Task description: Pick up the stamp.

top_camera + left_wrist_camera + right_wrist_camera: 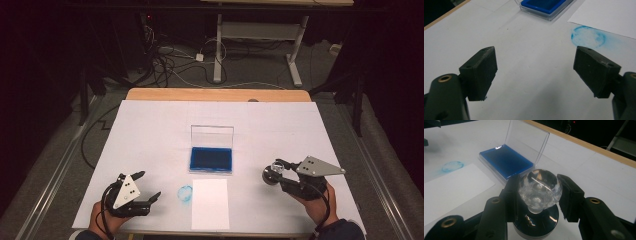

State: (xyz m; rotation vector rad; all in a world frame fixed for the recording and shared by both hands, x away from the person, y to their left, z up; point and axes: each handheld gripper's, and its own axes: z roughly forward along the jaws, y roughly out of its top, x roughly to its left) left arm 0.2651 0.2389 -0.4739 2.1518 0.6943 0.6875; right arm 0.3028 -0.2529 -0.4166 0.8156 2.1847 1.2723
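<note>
Left gripper [148, 185] near the white table's [150, 130] front-left corner — jaws wide apart, nothing between them. Round blue ink mark [185, 193], white paper sheet [210, 203], open blue ink pad in its clear case [211, 159] mid-table. Right gripper [271, 174] toward the front-right edge — clamped on a round stamp with a clear glass knob [540, 187].

My left tool [145, 187] rests low at the near left, jaws spread wide and empty; my right tool [274, 172] is clamped, hand raised at the near right.
</note>
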